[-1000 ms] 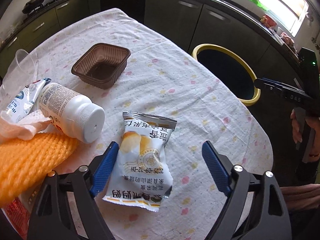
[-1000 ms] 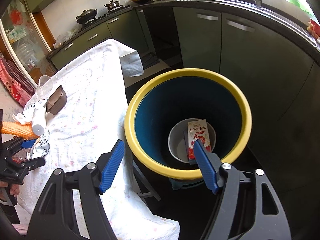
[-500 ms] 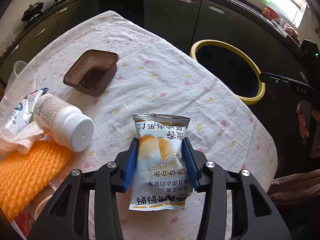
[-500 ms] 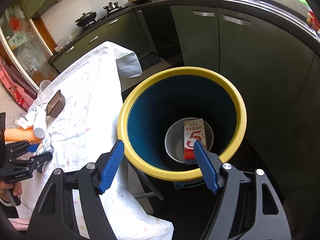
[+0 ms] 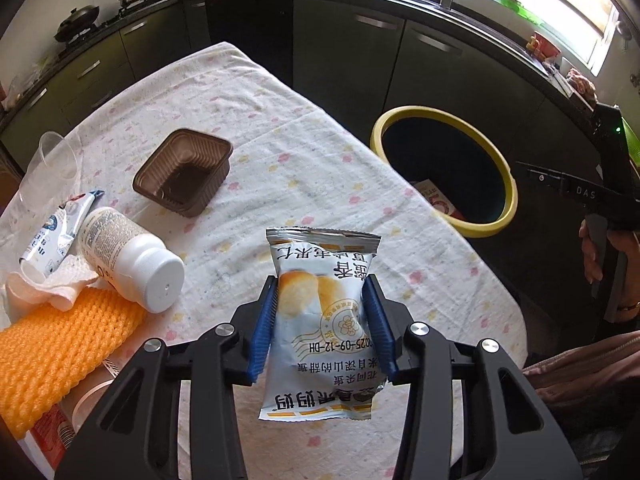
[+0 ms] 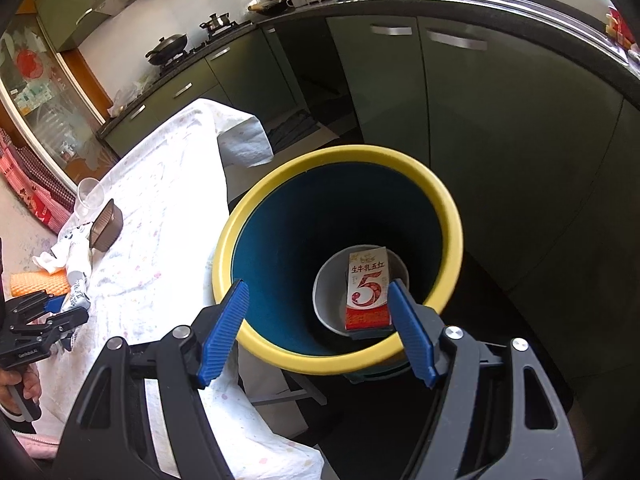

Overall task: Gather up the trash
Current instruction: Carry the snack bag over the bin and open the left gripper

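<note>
Packet [image 5: 316,344] of snack, white with printed buns, clamped upright by its middle between the blue pads of the left gripper [image 5: 320,284], torn silver top edge pointing away from the camera, over the near part of the flowered tablecloth [image 5: 320,152]. Jaws just closed in from wide, now narrow and pressing on both sides of the packet. Unclear whether its lower edge clears the cloth. Left of it on the cloth, a white bottle [image 5: 132,258] on its side, cap toward the camera, resting against an orange foam net [image 5: 60,344] and a crumpled tissue [image 5: 52,288]. Just beyond those, a blue-and-white tube [image 5: 52,236] and a clear cup [image 5: 48,168]. Farther back, well apart from the packet, an empty brown tray [image 5: 184,176]. Off the right edge of the table, on the floor by the dark cabinets, a yellow-rimmed bin [image 6: 452,216] with a blue inside. At its bottom, a grey bowl [image 6: 324,300] with a red-and-white carton [image 6: 368,284] lying in it. Above the bin mouth, the right gripper [image 6: 318,284], jaws wide, nothing between the pads, gripped at the handle by a hand [image 5: 592,256].
</note>
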A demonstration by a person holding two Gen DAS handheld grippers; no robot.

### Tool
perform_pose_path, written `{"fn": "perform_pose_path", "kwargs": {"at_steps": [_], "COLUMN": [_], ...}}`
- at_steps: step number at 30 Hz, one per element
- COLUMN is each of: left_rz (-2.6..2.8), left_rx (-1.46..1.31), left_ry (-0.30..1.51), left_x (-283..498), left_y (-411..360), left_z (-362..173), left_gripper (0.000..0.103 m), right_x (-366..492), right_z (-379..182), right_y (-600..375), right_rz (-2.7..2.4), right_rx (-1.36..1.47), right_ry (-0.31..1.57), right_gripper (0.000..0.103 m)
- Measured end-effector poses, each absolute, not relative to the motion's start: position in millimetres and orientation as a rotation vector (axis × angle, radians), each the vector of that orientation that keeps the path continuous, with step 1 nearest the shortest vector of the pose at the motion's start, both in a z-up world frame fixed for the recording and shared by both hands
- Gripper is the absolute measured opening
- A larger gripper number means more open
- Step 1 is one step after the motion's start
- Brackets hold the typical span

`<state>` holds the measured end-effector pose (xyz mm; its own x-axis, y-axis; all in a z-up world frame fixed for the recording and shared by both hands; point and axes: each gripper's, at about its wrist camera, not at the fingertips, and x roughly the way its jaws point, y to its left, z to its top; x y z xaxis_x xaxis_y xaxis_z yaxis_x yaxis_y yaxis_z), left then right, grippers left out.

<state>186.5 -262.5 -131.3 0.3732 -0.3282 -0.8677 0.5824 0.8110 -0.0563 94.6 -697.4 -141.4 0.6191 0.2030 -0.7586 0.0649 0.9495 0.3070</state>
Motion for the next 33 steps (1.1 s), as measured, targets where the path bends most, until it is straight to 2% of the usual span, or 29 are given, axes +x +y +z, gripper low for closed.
{"fn": "perform_pose_path", "kwargs": {"at_steps": [7, 16, 25, 33], "left_rz": [-0.68, -0.839, -0.901, -0.863], "left_rx": [0.274, 0.311, 0.368, 0.403], "left_ry": [0.982, 0.96, 0.999, 1.075], "left_x": [183, 197, 234, 257], "left_y": [-295, -381, -467, -499], "left_z": [-105, -98, -124, -159], "left_gripper": [0.043, 0.043, 0.043, 0.043], "right_x": [94, 78, 67, 68], "right_z": [-142, -136, -129, -124], "right_y": [-711, -733, -749, -751], "right_rz": [0.059, -0.004, -0.07, -0.064], "right_rx": [0.337, 0.374, 0.381, 0.374], "right_ry": [0.903, 0.868, 0.854, 0.849], "right_gripper": [0.068, 0.068, 0.068, 0.068]}}
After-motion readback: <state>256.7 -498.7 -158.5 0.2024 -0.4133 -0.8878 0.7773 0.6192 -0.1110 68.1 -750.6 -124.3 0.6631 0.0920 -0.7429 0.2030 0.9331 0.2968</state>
